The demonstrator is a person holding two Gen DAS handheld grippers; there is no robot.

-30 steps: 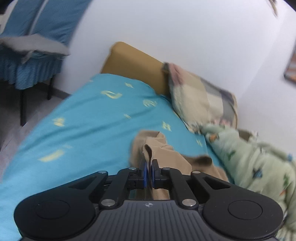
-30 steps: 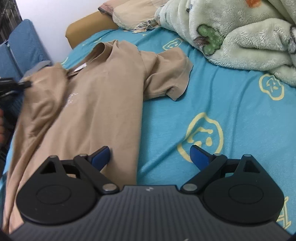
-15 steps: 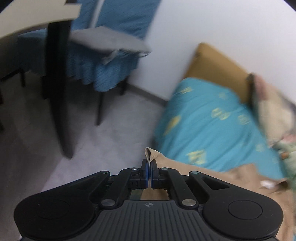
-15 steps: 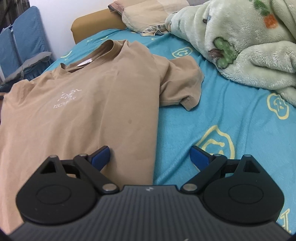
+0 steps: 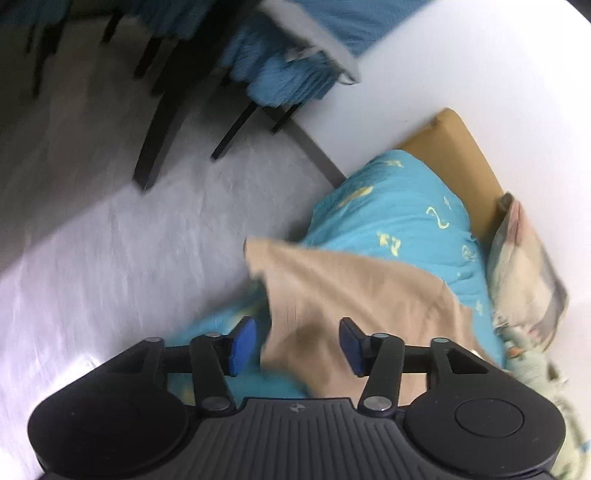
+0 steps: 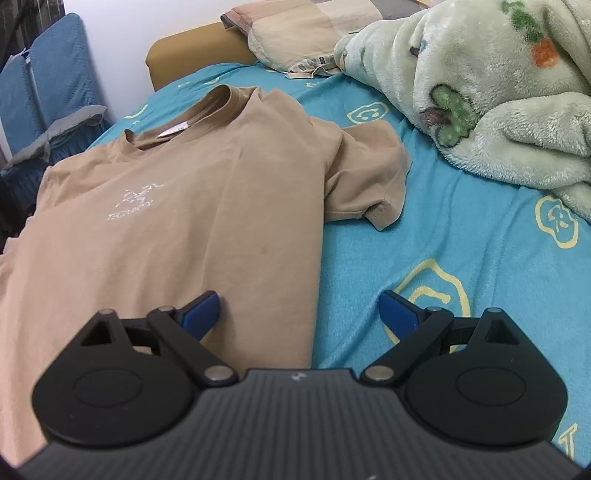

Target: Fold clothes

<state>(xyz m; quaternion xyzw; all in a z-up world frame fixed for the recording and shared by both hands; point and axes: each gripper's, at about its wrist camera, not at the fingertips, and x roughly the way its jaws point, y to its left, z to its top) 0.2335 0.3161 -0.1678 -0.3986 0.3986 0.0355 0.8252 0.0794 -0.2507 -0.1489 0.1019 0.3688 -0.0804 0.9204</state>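
A tan T-shirt [image 6: 177,221] lies spread front up on the blue bed sheet [image 6: 461,258], collar toward the headboard, its right sleeve [image 6: 369,184] folded out flat. My right gripper [image 6: 299,314] is open and empty, hovering over the shirt's lower right edge. In the left wrist view the shirt's left sleeve [image 5: 332,295] hangs over the bed's edge. My left gripper [image 5: 297,345] is open just above that sleeve and holds nothing.
A fluffy green blanket [image 6: 498,92] is heaped on the bed's right side. A pillow [image 6: 295,33] rests against the brown headboard [image 6: 192,51]. Blue-covered chairs [image 5: 258,55] stand on the grey floor [image 5: 110,240] beside the bed.
My left gripper held the left sleeve, pulled it out over the bed's edge, then opened and let it go. The shirt went from bunched to flat. The right gripper stayed open.
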